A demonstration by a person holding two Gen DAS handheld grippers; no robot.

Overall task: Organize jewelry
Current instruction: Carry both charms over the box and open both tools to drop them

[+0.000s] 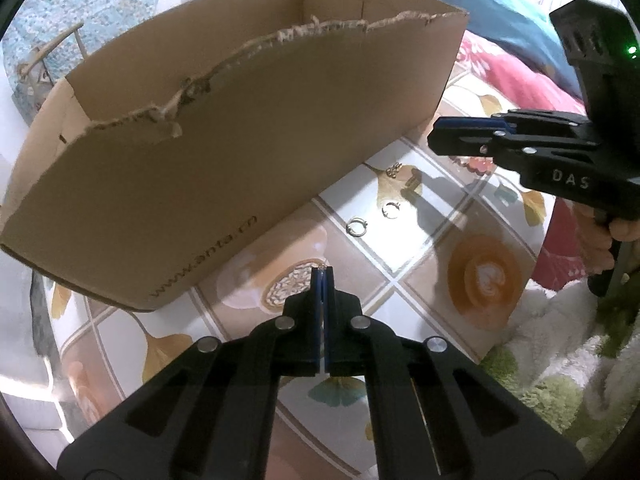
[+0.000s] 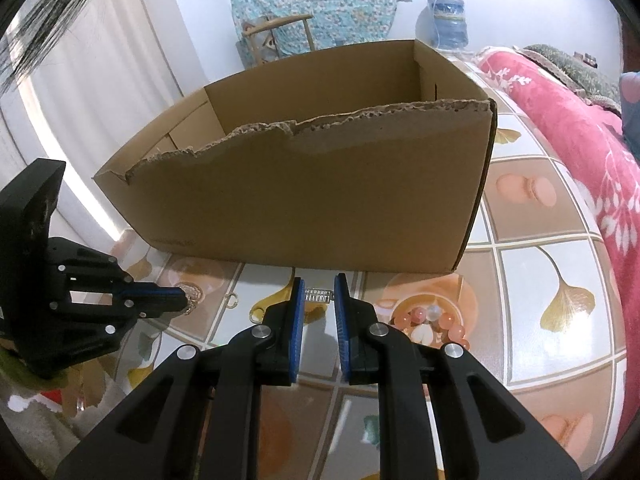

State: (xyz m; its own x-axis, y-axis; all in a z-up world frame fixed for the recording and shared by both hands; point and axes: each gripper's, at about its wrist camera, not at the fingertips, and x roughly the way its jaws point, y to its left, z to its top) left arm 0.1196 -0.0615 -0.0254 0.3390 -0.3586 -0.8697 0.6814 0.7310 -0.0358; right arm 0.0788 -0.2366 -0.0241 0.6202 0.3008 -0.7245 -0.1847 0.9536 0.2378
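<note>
Left claw (image 1: pixel 322 269): pressed together, pinching a small earring (image 2: pixel 193 295) at its tips, probably bound for the cardboard box (image 1: pixel 248 152) ahead. Right claw (image 2: pixel 318 286): spread, straddling a silver chain piece (image 2: pixel 318 295) on the bench (image 2: pixel 540 272). Pink bead bracelet (image 2: pixel 430 326) just right of it; two rings (image 1: pixel 374 218) lie ahead-right of the left claw.

Two wrist fisheyes, both aimed at the same cardboard box (image 1: pixel 240 152) from the near side.

Left wrist view: sitting low over the patterned tablecloth (image 1: pixel 420 248), looking forward along the left gripper (image 1: pixel 322 269), angled toward the box's long torn wall from its left end, quite close. Right wrist view: also low and close, facing that same wall of the box (image 2: pixel 312 200) more squarely, out along the right gripper (image 2: pixel 319 280). Shared: the box, the cloth strip in front of it, plus each other, the right gripper (image 1: pixel 436 136) right of the box, the left gripper (image 2: pixel 182 298) left of it.
</note>
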